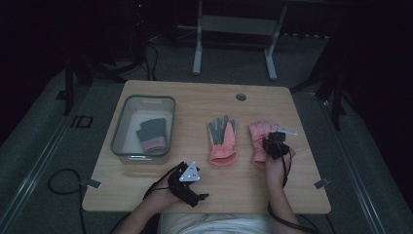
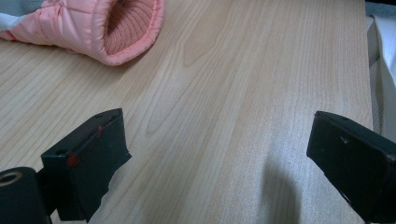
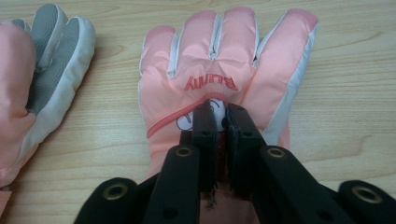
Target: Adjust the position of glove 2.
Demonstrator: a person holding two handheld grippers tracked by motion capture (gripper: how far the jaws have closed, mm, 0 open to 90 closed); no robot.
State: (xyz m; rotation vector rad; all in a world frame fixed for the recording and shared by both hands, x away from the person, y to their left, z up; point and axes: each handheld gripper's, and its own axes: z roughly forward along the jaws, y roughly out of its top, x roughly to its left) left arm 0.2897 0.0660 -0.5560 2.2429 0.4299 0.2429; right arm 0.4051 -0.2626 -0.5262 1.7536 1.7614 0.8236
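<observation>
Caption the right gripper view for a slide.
Right claw, jaws nearly shut, over a pink glove's back on the wooden table.

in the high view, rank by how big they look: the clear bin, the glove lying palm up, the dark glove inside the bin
1. clear bin
2. glove lying palm up
3. dark glove, which looks crumpled inside the bin, so its true size is unsure

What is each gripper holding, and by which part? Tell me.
The right gripper pinches the pink glove at the middle of its back, below the lettering. The left gripper holds nothing; its fingers stand apart over the table.
</observation>
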